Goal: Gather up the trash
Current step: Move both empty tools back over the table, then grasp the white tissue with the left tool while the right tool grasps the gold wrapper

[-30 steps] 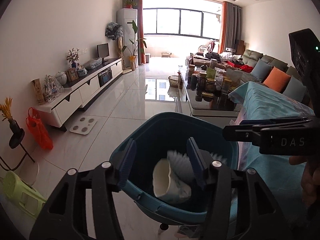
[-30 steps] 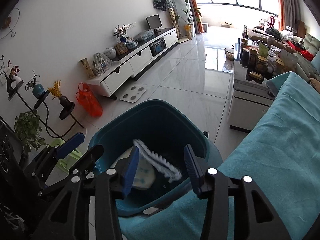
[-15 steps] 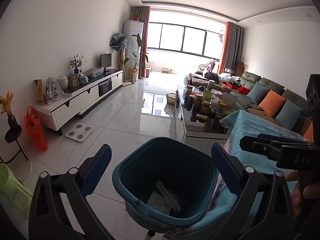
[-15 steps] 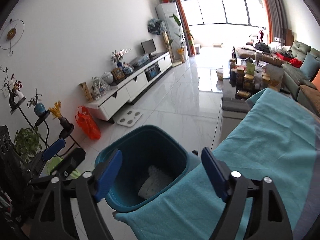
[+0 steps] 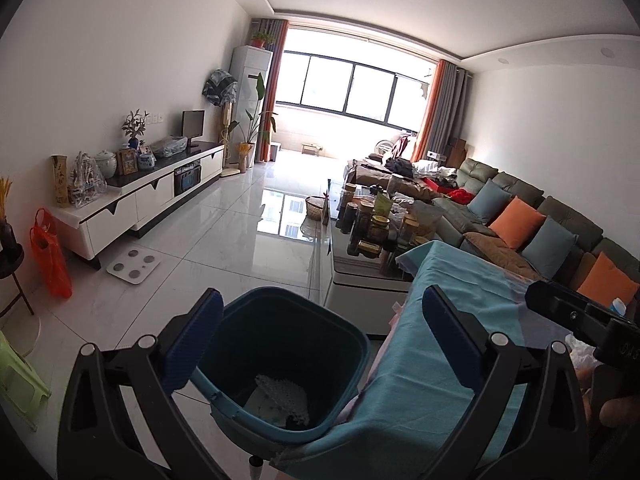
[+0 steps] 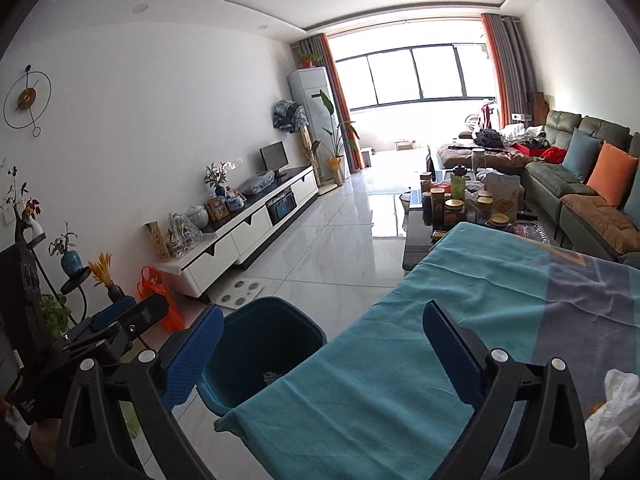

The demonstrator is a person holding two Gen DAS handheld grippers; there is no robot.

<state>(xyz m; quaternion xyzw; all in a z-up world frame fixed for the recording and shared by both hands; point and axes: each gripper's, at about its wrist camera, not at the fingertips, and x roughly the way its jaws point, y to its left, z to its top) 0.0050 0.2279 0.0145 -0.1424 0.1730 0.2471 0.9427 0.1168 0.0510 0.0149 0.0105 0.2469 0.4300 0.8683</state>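
Note:
A teal bin [image 5: 352, 344] stands on the floor against the corner of a table under a teal cloth [image 5: 452, 280]. White crumpled paper trash [image 5: 282, 398] lies at its bottom. My left gripper [image 5: 322, 300] hangs above the bin, open and empty. In the right wrist view, my right gripper [image 6: 323, 314] is over the table's near edge with the bin [image 6: 272, 320] to its left; its jaws are opening, with nothing between them. A white crumpled bag [image 6: 612, 412] lies on the cloth at the lower right.
Beyond the table is a coffee table [image 5: 360, 276] crowded with jars. A sofa [image 5: 540, 216] with cushions runs along the right, a white TV cabinet [image 5: 140, 196] along the left wall. A bathroom scale [image 5: 132, 264], an orange bag [image 5: 50, 256] and a green stool [image 5: 16, 380] are on the floor.
Both grippers opened and let go of the white trash, which now lies in the bin. Both rose and drew back; the right one swung right, over the table.

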